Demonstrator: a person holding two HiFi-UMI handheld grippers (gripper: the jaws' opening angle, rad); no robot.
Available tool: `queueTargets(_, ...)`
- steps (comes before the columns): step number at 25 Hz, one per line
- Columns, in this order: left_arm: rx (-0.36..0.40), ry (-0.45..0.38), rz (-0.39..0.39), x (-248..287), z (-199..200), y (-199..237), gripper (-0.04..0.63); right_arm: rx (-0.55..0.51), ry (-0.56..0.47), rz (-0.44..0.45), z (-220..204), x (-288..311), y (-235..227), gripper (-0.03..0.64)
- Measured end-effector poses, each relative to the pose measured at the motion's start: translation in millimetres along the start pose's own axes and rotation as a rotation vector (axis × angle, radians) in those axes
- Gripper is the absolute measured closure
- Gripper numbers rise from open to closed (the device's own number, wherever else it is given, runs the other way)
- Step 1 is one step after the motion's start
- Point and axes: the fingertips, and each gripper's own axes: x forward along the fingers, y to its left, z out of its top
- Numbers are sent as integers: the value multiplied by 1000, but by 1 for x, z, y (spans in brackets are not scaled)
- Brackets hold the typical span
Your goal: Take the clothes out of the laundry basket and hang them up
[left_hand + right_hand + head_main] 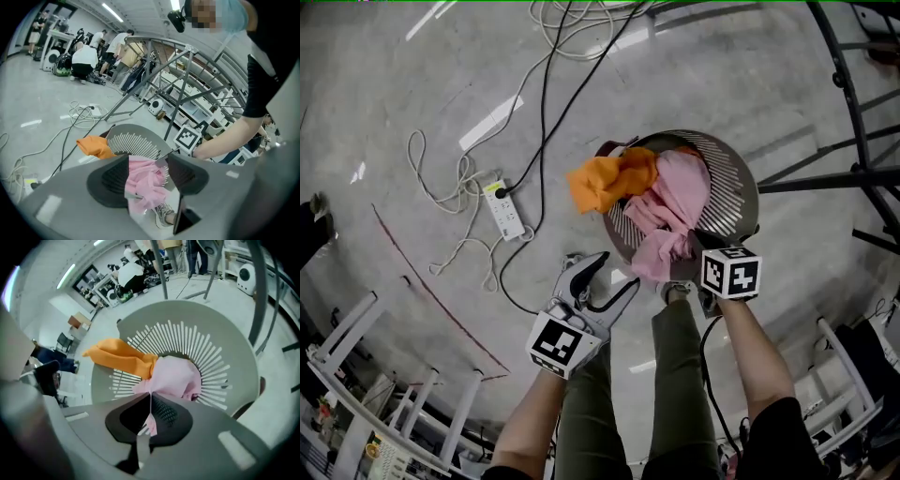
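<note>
One pink garment (pixel 176 378), pinched in the right tool (pixel 150 404) above the basket (pixel 187 310).

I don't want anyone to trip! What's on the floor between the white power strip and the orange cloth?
One black cable crosses there, between the power strip and the orange cloth. The head view shows it.

Olive trousers (pixel 680 375), blk short sleeves (pixel 778 431), grey sneakers (pixel 164 214) (b/w marker cubes (pixel 558 344) too)

Bottom of laundry basket (pixel 739 199) under clothes (pixel 673 199)
</note>
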Motion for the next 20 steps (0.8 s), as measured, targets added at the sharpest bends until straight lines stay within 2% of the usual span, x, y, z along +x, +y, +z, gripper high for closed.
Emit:
queueTargets(4, 36, 19, -18, 4, 7, -16, 357, 37, -116, 87, 14, -45, 25, 603)
queueTargets(11, 127, 78, -71, 14, 24, -60, 357, 81, -262, 251, 36, -133, 68, 603)
queueTargets(13, 186, 93, -91, 19, 34, -74, 357, 81, -299, 292, 42, -160, 76, 603)
queueTargets(17, 360, 140, -122, 24, 50, -95, 348, 43, -343, 351, 47, -207, 96, 603)
queueTargets(20, 440, 144, -162, 27, 69, -112, 347, 5, -367, 391, 49, -240, 115, 603)
